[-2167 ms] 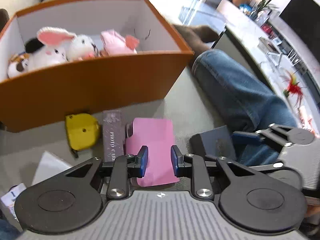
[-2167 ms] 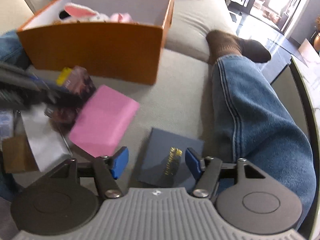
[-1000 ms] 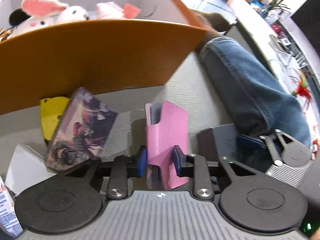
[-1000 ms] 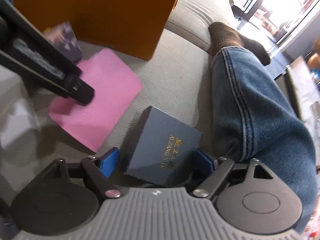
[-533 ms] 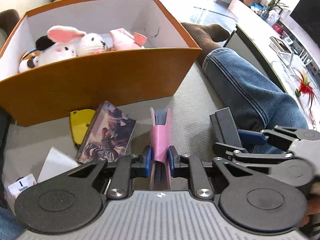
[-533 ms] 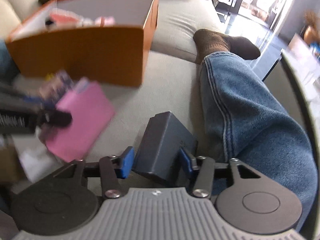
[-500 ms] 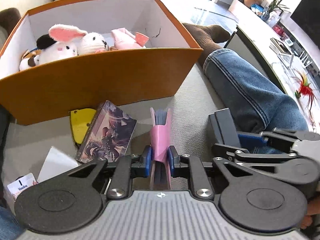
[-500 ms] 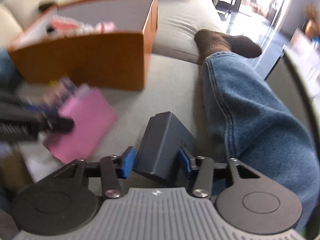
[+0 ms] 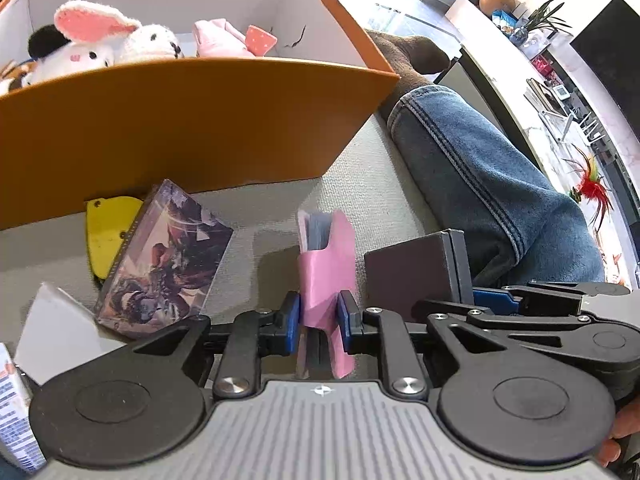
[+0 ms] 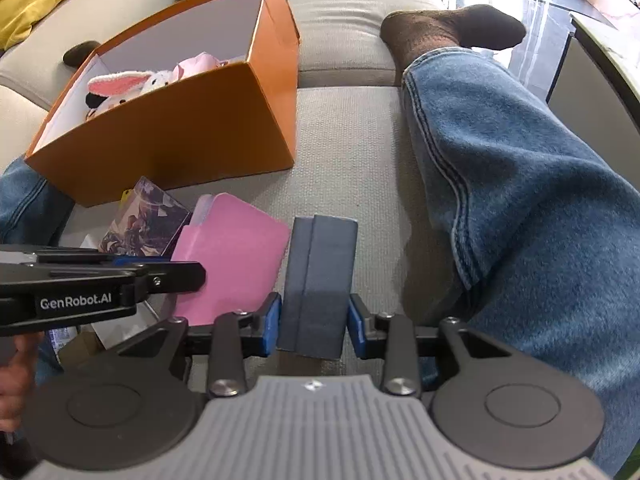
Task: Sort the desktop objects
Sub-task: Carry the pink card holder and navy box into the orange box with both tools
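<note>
Holding 2 things at once right now: the left gripper [image 9: 318, 316] is clamped on the pink card sleeve [image 9: 326, 264], which stands on edge between its blue pads with a wad of cards poking out the top, and the right gripper [image 10: 313, 322] has the dark blue box [image 10: 320, 280] upright between its pads, jaws closing in and pressing both sides as far as I can see. In the left wrist view the blue box sits at about 3 o'clock from the pink sleeve, just beside it, and both look lifted or tipped up off the grey sofa cushion [image 10: 352, 152], though I can't tell if their bottom edges are clear of it. The orange box [image 9: 192, 120] is up at 12 o'clock, open, already holding a white bunny plush [image 9: 100, 40] and a pink plush [image 9: 224, 38], so I'd guess some sorting is done. Left outside the box: a photo card pack [image 9: 164, 256] leaning at roughly 10 o'clock from the left gripper, a yellow thing [image 9: 106, 236] tucked behind it against the box wall, and white paper or cartons [image 9: 52, 332] at 9 o'clock. Someone's jeans leg [image 10: 500, 184] runs along the right side. So I'd say partway, with these 2 items mid-carry and a few more to go.
</note>
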The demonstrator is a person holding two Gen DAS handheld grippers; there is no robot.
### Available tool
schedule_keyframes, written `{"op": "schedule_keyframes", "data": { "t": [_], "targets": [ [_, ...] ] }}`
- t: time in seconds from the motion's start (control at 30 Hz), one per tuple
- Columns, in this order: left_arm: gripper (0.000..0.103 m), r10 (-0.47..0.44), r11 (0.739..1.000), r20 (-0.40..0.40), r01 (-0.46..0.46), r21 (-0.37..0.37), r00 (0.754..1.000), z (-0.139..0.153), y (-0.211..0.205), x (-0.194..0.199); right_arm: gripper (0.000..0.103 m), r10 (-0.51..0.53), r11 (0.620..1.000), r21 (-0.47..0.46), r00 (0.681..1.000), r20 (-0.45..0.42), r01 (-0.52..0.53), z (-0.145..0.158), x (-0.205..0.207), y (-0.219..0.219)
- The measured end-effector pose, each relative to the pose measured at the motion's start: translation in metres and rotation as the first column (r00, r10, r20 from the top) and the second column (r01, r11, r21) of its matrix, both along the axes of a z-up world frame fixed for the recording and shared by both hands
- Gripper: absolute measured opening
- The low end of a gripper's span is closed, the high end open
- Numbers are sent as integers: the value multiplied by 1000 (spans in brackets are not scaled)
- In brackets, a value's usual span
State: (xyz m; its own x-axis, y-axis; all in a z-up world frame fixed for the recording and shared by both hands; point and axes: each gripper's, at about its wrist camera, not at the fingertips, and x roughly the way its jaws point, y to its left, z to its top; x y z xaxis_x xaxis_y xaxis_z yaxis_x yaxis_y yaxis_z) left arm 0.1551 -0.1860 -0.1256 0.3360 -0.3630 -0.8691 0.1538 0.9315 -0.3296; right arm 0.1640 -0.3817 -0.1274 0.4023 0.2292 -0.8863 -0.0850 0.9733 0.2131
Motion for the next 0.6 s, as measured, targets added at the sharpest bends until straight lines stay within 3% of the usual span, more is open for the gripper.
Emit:
{"op": "schedule_keyframes", "data": {
  "t": [0.2, 0.37, 0.6],
  "targets": [
    [28, 7, 999, 12, -6, -50, 1000, -5, -4, 2, 37, -11, 1000, 5, 1000, 2, 11, -3, -3, -4],
    [30, -18, 990, 27, 22, -140, 999, -2, -5, -1, 36, -16, 1000, 21, 1000, 2, 16, -2, -4, -9],
    [26, -36, 995, 31, 39, -94, 999, -12, -25, 7, 36, -15, 1000, 20, 1000, 0, 15, -1, -4, -10]
  ]
}}
